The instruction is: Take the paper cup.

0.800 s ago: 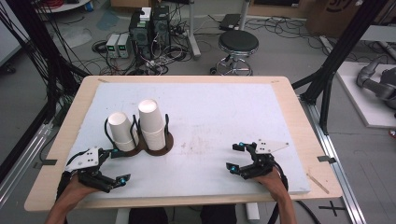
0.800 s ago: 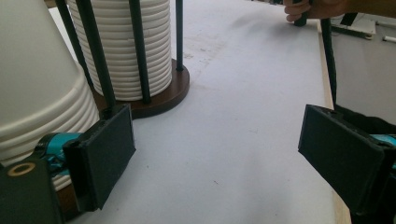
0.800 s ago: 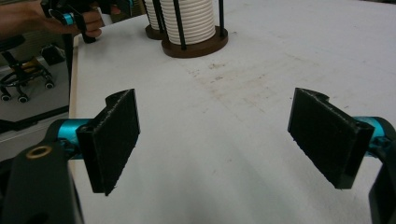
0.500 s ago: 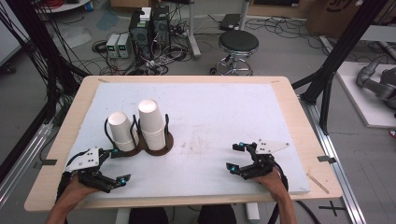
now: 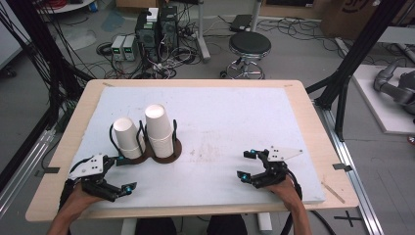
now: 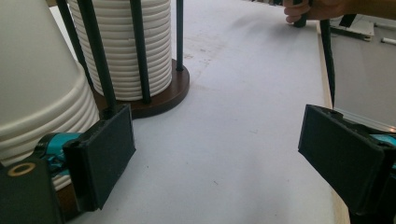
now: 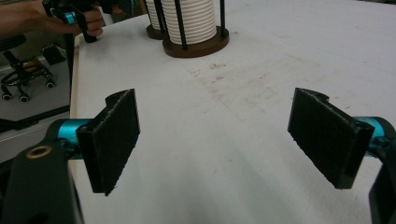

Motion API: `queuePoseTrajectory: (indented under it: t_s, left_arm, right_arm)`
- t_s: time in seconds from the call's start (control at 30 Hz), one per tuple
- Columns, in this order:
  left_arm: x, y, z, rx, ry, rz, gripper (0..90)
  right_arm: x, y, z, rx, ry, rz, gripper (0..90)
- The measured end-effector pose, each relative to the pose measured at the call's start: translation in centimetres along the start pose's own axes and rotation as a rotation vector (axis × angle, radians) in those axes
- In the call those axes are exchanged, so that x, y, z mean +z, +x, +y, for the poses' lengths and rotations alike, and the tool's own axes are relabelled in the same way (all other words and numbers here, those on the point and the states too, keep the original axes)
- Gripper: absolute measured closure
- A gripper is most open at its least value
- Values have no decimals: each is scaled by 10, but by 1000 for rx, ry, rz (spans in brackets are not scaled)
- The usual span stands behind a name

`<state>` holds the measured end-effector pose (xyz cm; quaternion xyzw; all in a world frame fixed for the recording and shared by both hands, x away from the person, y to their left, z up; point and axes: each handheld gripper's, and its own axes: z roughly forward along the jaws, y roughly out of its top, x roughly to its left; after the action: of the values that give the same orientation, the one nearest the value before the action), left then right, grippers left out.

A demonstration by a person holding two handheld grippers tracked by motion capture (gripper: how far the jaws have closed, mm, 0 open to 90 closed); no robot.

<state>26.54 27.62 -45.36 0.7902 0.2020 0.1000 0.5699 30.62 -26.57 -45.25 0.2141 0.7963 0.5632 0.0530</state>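
Nothing has moved since the earlier frames: both grippers stay low near the table's [image 5: 303, 105] front edge. The left gripper [image 5: 121, 174] gapes empty just beside the two paper-cup stacks [image 5: 144, 132] (in their dark rod holder [image 5: 164, 152]); the right gripper [image 5: 248, 165] is wide open, empty, well apart

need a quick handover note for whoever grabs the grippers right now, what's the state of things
Left gripper: open, nothing in it, low at the near left of the table, close beside the shorter cup stack.
Right gripper: open, nothing in it, near right, well apart from the cups.
Both stacks, the taller cup stack too, stand upside down in the dark rack on its brown base.
Done: no cup pulled yet.
Left: probably take a cup from a stack, the left gripper being nearest.
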Motion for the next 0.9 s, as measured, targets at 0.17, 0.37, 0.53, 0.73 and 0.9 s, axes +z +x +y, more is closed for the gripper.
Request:
queuePoseTrajectory:
  t_s: [0.17, 0.37, 0.53, 0.73, 0.9]
  left_arm:
    - [-1, 0, 0, 1, -9, -5, 107]
    - [-5, -3, 9, -4, -13, -22, 104]
    - [-21, -8, 38, 49, -50, -15, 104]
    - [-35, -8, 67, 97, -62, -7, 104]
    - [-44, -3, 91, 116, -70, -3, 104]
  right_arm:
    - [0, 0, 0, -7, 1, -2, 174]
    - [1, 1, 0, -7, 8, -1, 174]
    - [1, 1, 1, -2, 14, 0, 174]
    - [1, 0, 1, 3, 17, 5, 174]
    - [2, 0, 1, -3, 20, 3, 174]
